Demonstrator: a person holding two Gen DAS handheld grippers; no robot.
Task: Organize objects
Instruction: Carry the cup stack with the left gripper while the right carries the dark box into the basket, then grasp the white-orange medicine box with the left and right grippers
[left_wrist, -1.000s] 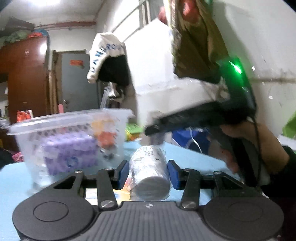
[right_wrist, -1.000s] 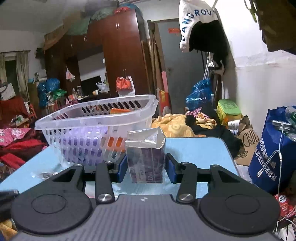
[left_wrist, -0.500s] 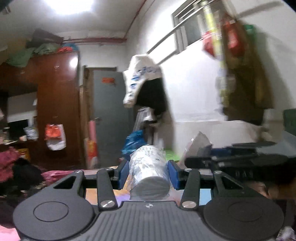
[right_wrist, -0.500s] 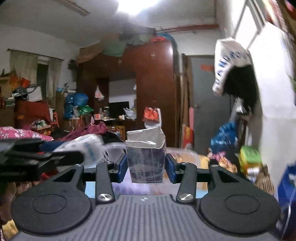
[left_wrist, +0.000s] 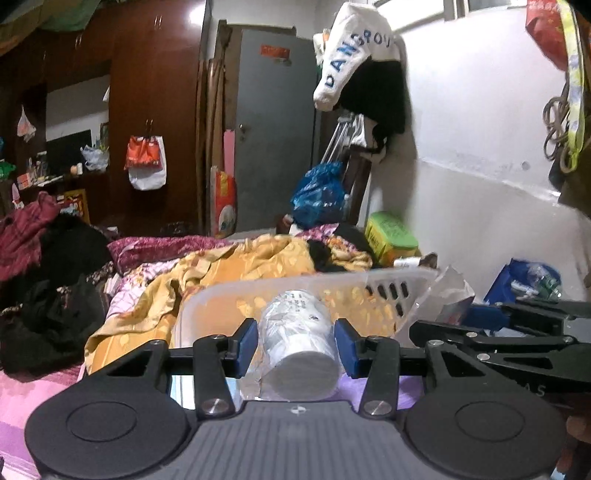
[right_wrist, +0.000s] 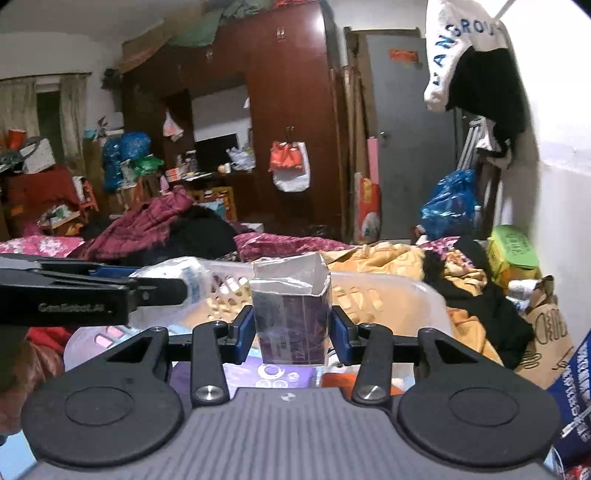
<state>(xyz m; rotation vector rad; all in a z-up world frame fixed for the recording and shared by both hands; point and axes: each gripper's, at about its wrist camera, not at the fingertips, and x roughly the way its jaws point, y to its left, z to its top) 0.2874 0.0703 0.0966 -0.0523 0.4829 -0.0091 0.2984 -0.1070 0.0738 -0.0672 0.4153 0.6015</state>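
Observation:
My left gripper is shut on a white wrapped roll and holds it over the clear plastic basket. My right gripper is shut on an opened purple and silver carton, also over the basket. The two grippers are side by side: the right gripper shows at the right of the left wrist view, and the left gripper with the roll shows at the left of the right wrist view. Purple and orange packs lie in the basket below.
Beyond the basket lie heaps of clothes and a yellow blanket. A dark wooden wardrobe and a grey door stand at the back. A blue bag is at the right by the white wall.
Both grippers rose from table level with their loads and then tilted down over the basket. The basket's rim now lies just beyond the fingertips of both.

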